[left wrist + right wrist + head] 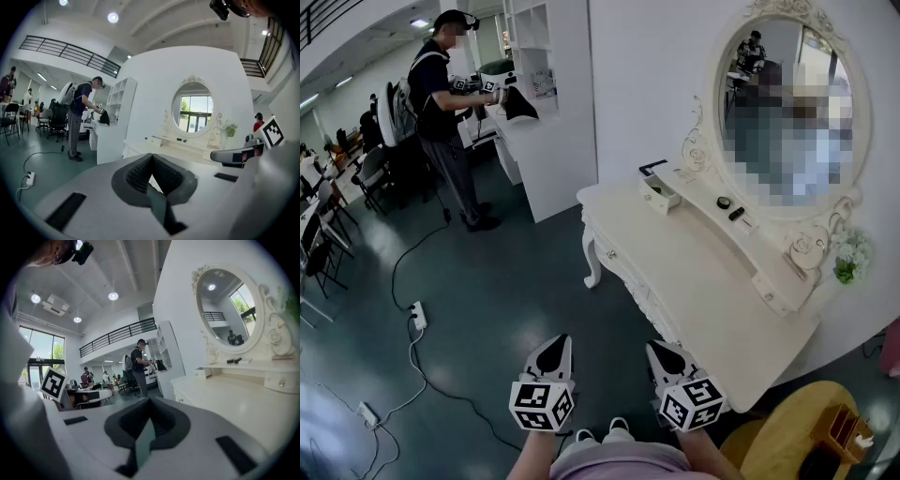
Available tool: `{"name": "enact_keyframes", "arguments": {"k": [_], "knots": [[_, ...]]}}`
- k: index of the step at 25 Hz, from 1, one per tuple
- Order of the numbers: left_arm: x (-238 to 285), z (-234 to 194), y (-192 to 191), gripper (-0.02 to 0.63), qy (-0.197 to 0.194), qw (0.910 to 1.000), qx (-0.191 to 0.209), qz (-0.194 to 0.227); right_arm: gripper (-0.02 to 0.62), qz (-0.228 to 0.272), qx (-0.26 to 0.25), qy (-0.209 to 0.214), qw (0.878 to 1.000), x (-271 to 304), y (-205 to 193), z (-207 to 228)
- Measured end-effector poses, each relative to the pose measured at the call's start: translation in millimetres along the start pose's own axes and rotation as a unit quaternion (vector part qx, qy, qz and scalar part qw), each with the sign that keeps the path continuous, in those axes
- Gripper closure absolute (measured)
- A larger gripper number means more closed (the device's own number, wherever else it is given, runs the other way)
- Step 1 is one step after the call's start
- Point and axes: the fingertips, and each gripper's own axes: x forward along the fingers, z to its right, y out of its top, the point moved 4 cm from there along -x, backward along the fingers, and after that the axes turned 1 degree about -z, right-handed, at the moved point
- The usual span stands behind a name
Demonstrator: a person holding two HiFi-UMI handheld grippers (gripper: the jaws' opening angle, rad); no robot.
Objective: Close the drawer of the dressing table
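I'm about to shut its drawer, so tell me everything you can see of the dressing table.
The dressing table is cream-white, looks like painted wood, and stands against the white wall. It has a curved carved leg, a raised back shelf and an oval mirror in a scrolled frame. The drawer with a small knob seems flush with the front, not clearly pulled out. A small box, dark small items and a green sprig rest on it.

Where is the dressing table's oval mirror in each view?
Head view: mirror upper right.
Left gripper view: mirror just right of centre.
Right gripper view: mirror upper right.
Shared landmark: standing person in a dark top, left of the mirror in every view.
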Motion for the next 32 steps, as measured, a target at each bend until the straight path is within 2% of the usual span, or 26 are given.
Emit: {"name": "enact_keyframes", "arguments": {"k": [19,21,24,32], "knots": [[18.5,1.2,0.2,0.595,0.009,0.9999,-0.01,0.003,0.592,0.011,0.003,0.004,1.0,7.9,7.2,18.7],[22.0,1.6,-0.7,0.524,0.007,0.9999,-0.015,0.0,0.592,0.012,0.005,0.005,1.0,8.8,7.3,22.2],[27.0,3.0,-0.8,0.466,0.005,0.9998,-0.019,-0.001,0.592,0.014,0.007,0.008,1.0,9.5,8.4,26.7],[42.9,2.7,2.2,0.348,0.004,0.9998,-0.017,-0.003,0.592,0.011,0.018,0.004,1.0,12.5,8.4,39.8]]}}
